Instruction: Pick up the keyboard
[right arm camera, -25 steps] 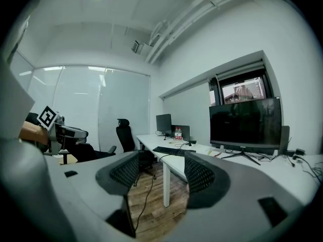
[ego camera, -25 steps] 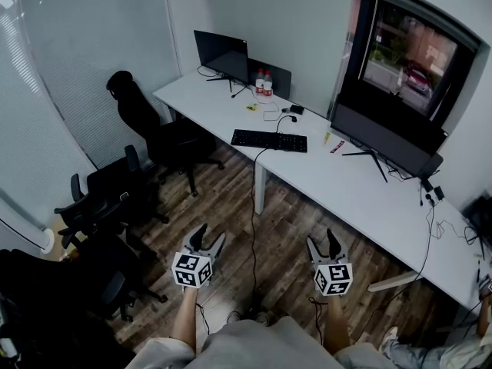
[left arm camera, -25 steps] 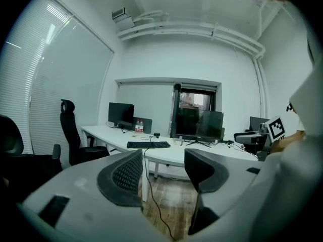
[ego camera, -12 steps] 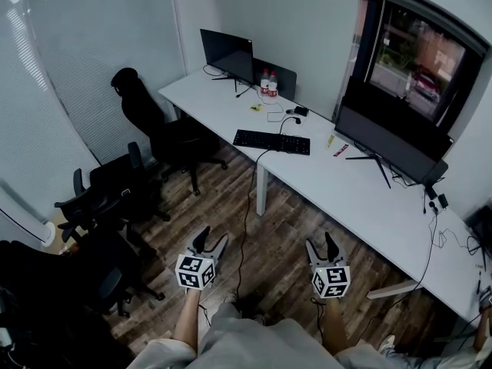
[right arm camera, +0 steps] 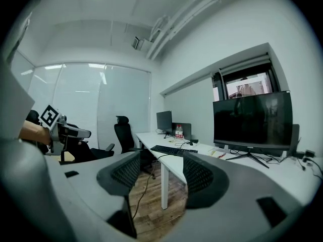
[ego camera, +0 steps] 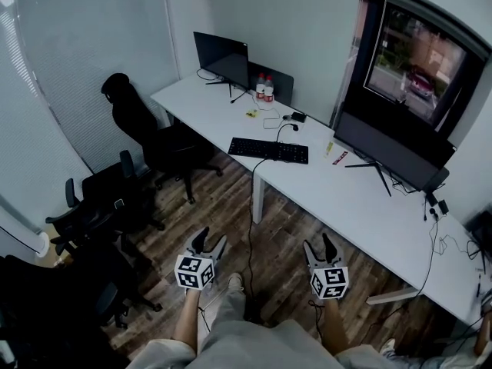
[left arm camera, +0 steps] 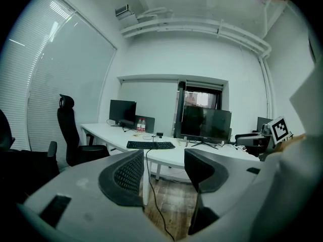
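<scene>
A black keyboard (ego camera: pixel 269 150) lies on the long white desk (ego camera: pixel 361 198), its cable hanging off the front edge to the floor. It also shows small and far off as the keyboard (left arm camera: pixel 150 145) in the left gripper view and the keyboard (right arm camera: pixel 171 150) in the right gripper view. My left gripper (ego camera: pixel 209 242) and right gripper (ego camera: pixel 320 247) hang side by side over the wooden floor, well short of the desk. Both stand open with nothing between their jaws, as the left gripper (left arm camera: pixel 161 173) and right gripper (right arm camera: pixel 160 173) views show.
A large dark monitor (ego camera: pixel 388 148) stands on the desk right of the keyboard, a smaller monitor (ego camera: pixel 221 54) and two bottles (ego camera: pixel 265 88) at the far end. Black office chairs (ego camera: pixel 142 125) crowd the left side. A desk leg (ego camera: pixel 257 194) stands ahead.
Both grippers and the view have shifted slightly toward the desk; the keyboard sits a little lower and nearer in the head view. The jaws have kept the same opening.
</scene>
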Action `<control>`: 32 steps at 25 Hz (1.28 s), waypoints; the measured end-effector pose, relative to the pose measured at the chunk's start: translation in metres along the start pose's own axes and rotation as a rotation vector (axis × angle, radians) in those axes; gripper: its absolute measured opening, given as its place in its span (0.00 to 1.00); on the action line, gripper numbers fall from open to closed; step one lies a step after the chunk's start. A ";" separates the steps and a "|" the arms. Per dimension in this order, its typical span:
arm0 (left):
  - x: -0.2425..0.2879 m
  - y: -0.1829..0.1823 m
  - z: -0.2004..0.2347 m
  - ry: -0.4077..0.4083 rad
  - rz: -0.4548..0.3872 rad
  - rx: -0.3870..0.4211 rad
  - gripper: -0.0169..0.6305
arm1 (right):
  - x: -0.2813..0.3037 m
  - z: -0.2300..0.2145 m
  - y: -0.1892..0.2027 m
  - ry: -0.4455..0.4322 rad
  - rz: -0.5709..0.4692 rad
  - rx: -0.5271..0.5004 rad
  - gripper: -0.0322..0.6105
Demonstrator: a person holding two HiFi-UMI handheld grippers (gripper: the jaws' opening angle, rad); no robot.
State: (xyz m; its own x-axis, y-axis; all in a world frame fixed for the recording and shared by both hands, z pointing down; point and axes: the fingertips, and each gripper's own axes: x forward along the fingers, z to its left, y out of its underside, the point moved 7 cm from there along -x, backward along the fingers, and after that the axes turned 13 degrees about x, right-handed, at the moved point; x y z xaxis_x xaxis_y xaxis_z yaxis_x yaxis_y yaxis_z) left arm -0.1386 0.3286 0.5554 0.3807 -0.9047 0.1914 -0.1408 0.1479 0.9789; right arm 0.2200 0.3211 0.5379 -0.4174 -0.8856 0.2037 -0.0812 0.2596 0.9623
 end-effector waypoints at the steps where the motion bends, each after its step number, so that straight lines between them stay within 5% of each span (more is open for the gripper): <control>1: 0.008 0.000 0.005 0.005 -0.001 0.000 0.41 | 0.007 -0.001 -0.002 0.004 0.000 -0.002 0.43; 32: 0.229 -0.028 0.186 0.149 0.000 -0.002 0.41 | 0.234 -0.015 -0.066 0.166 -0.001 -0.011 0.42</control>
State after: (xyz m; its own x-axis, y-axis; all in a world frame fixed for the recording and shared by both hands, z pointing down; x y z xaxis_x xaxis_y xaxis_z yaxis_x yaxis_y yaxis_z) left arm -0.2172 0.0432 0.5590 0.5120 -0.8354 0.1997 -0.1394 0.1485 0.9790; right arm 0.1416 0.0911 0.5251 -0.2619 -0.9377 0.2283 -0.0713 0.2548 0.9644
